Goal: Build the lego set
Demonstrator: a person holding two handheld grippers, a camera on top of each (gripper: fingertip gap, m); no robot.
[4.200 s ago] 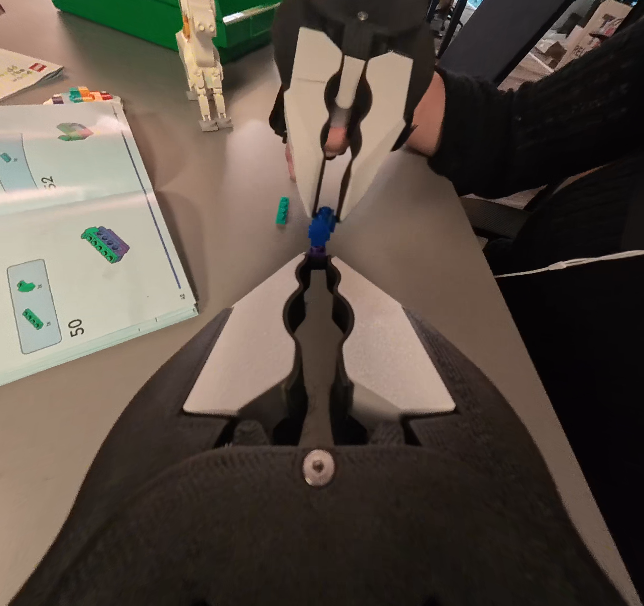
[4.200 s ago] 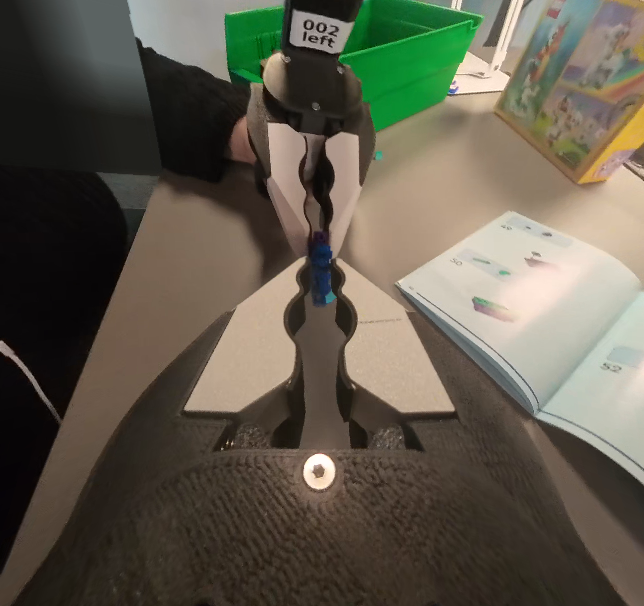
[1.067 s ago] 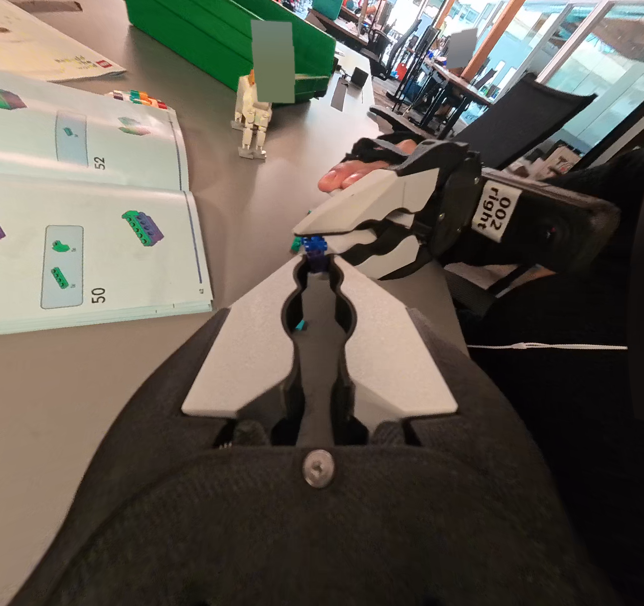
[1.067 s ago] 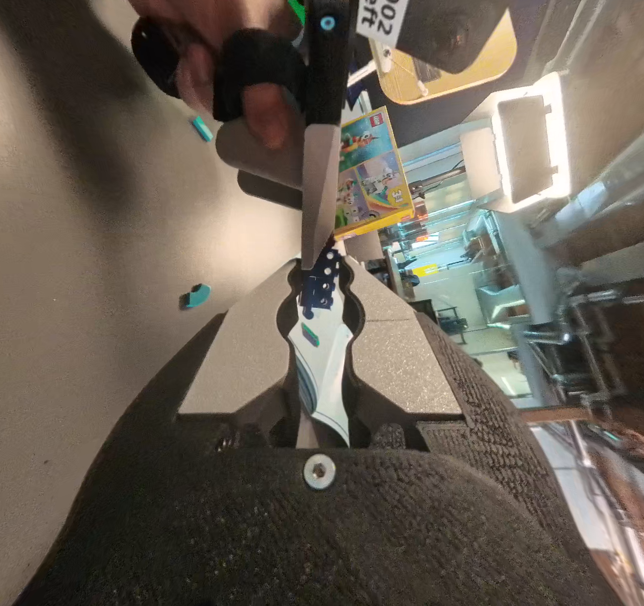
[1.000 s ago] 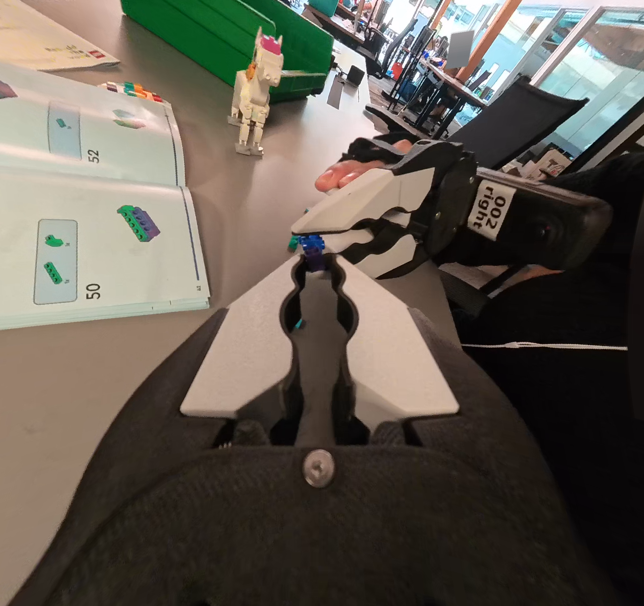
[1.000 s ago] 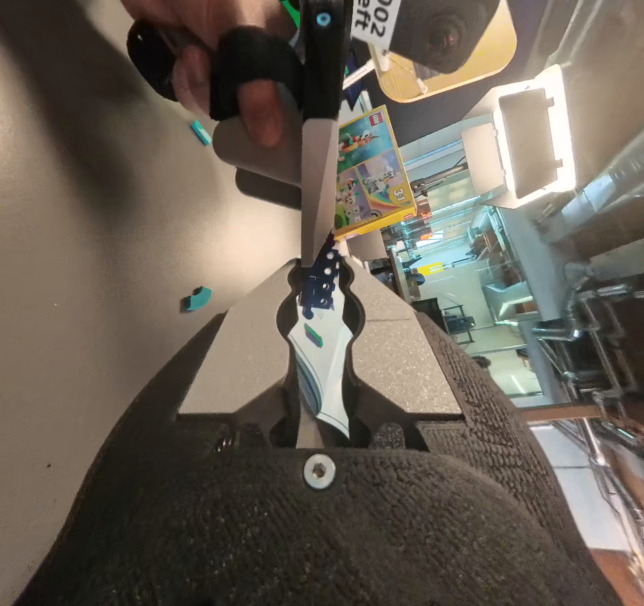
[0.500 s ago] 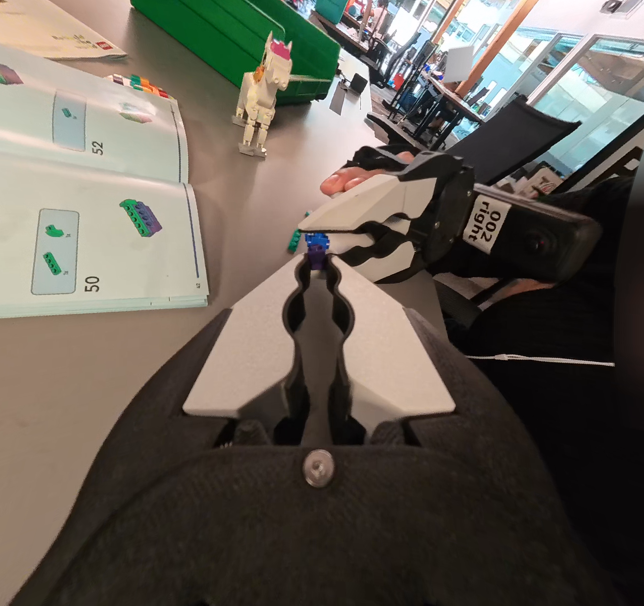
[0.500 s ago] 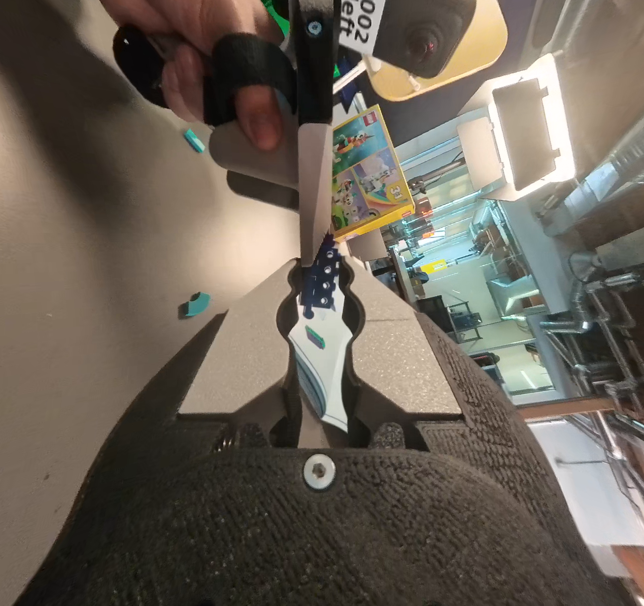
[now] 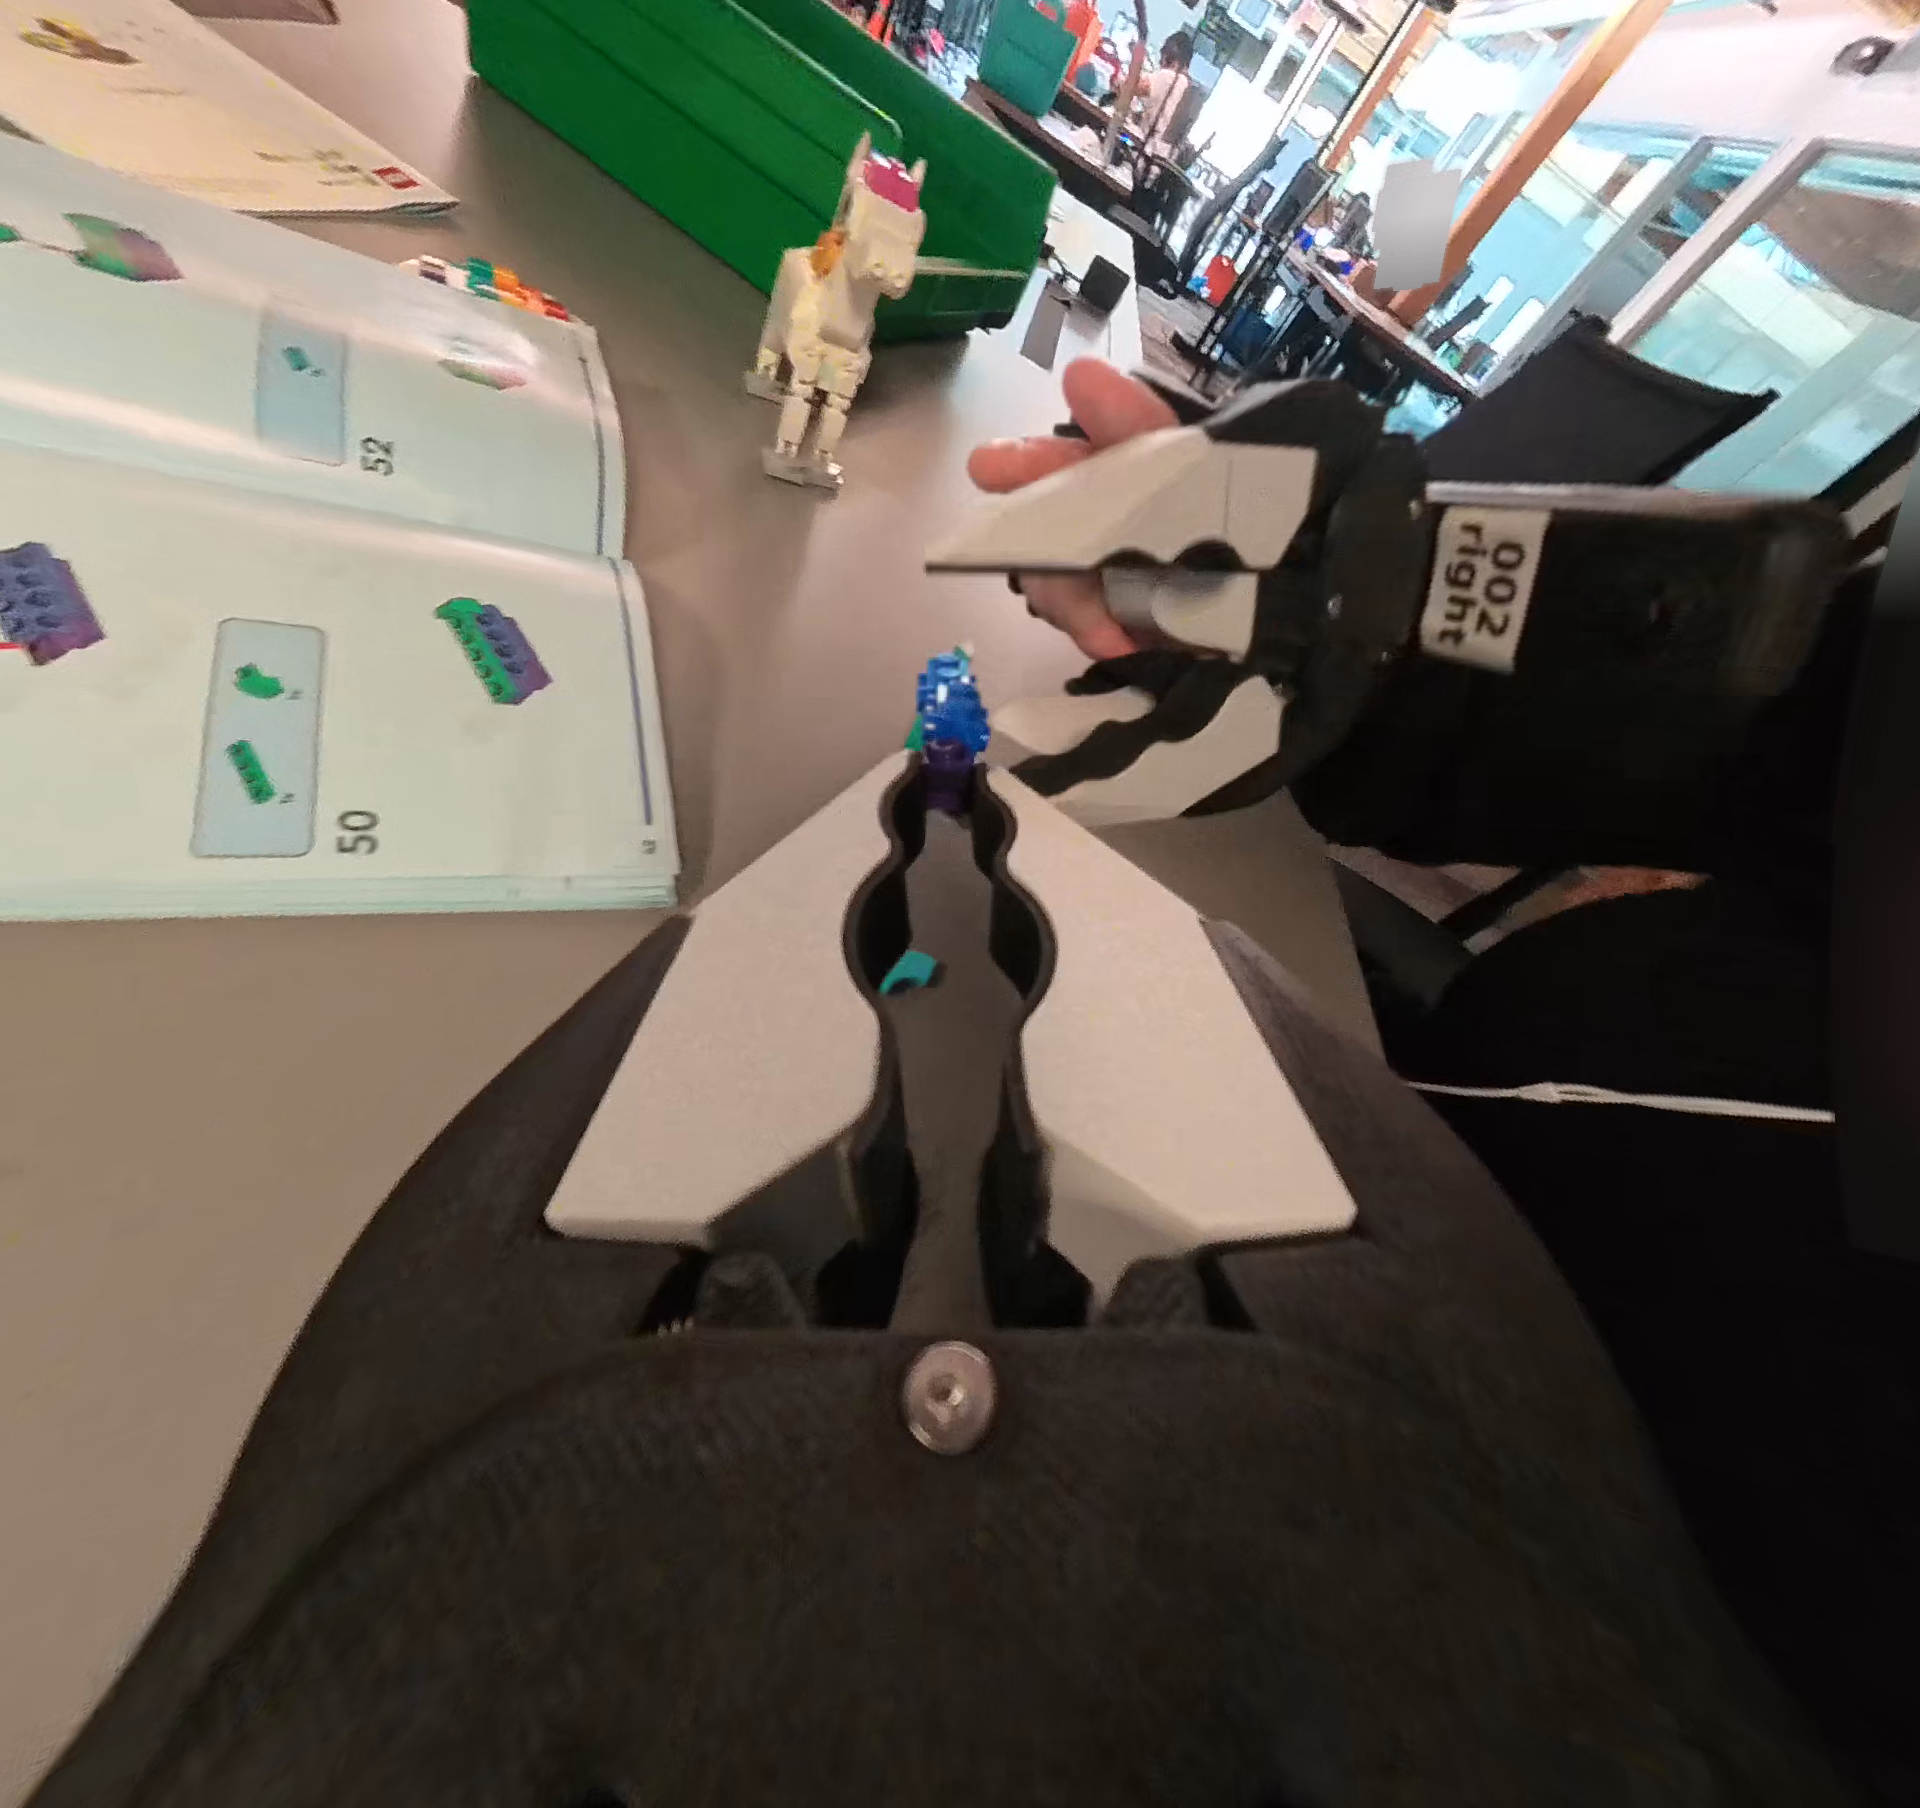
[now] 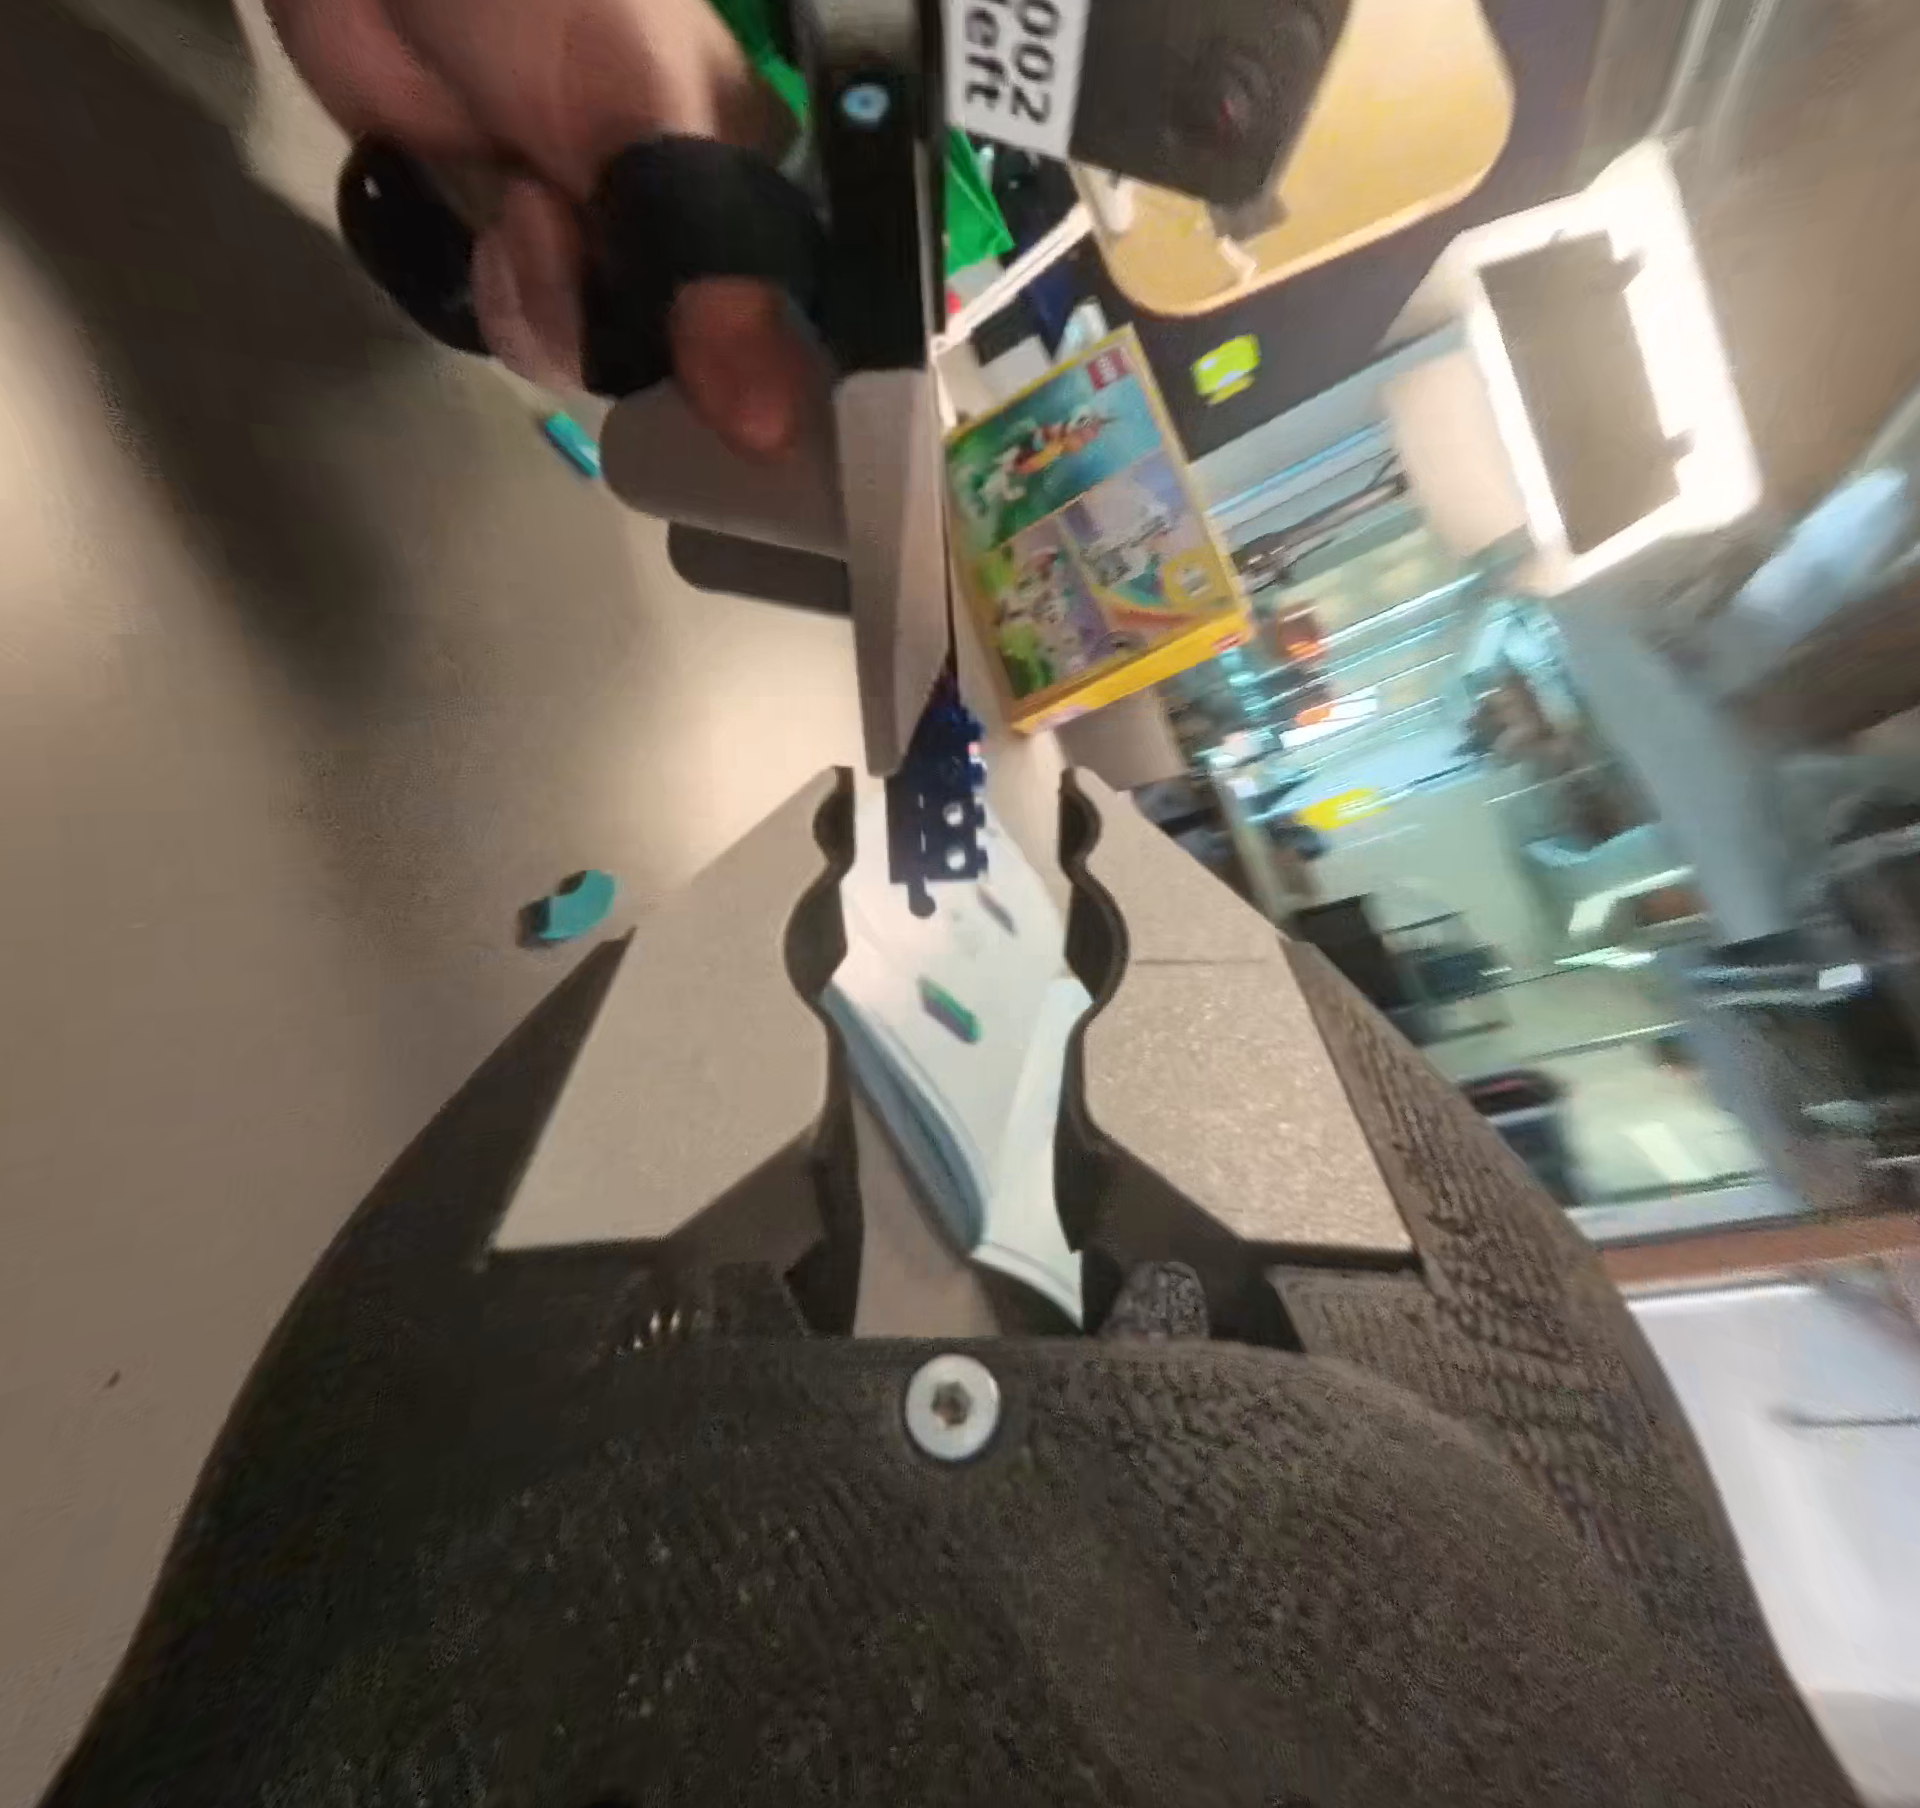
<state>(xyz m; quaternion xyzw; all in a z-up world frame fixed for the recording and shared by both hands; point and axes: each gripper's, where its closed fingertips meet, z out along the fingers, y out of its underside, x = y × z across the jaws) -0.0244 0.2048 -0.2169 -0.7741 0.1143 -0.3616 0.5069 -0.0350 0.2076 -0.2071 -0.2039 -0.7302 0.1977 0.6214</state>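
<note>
Lying open at the left of the grey tabletop, a pale-blue paper instruction booklet shows brick diagrams. Behind it stands a long green plastic bin, with a small white brick-built unicorn figure just in front. At centre, the left gripper is clamped on a small blue-and-purple brick assembly, held upright above the table. A loose teal curved brick lies on the tabletop beneath. To the right, the right gripper has its jaws spread wide apart, empty, just beside the assembly.
</note>
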